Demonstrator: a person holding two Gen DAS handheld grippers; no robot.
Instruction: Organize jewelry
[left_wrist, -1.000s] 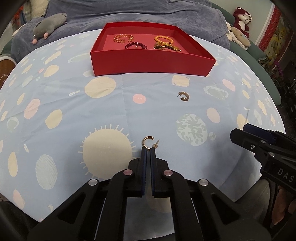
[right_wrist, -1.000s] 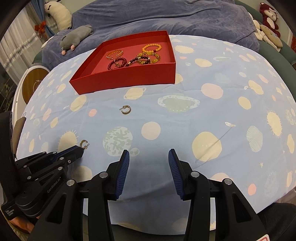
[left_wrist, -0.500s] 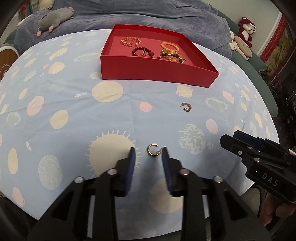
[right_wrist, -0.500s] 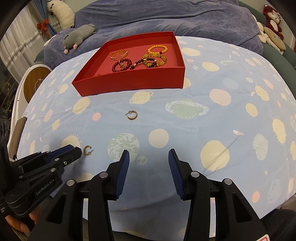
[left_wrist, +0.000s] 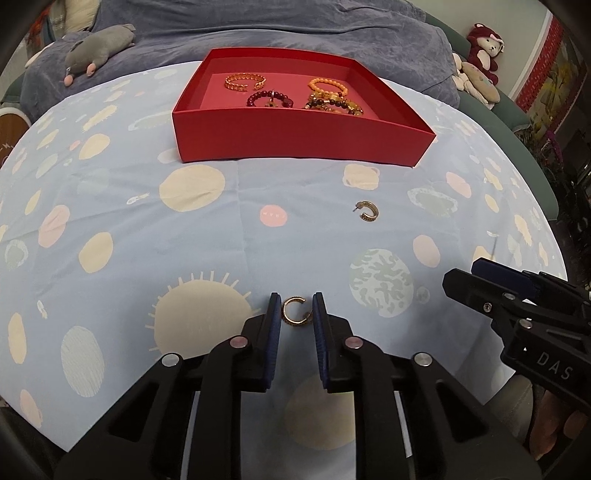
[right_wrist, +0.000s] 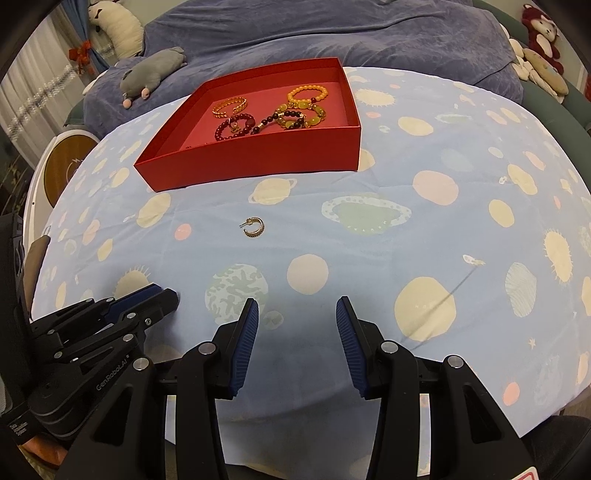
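While the right tongs (right_wrist: 297, 314) hang spread and empty, the left tongs (left_wrist: 296, 308), well in front of the red box (left_wrist: 295, 136), have just been closing around a gold hoop earring (left_wrist: 294, 316) on the counter (left_wrist: 110, 229), not yet pinching it, so pickup looks imminent.

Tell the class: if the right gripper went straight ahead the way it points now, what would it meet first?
Probably only the planet-print cloth: the right gripper tilts down at bare fabric. The loose hoop earring lies farther on and left of that line.

left claw (left_wrist: 296, 312) narrowly parted, just closing; right claw (right_wrist: 297, 314) agape
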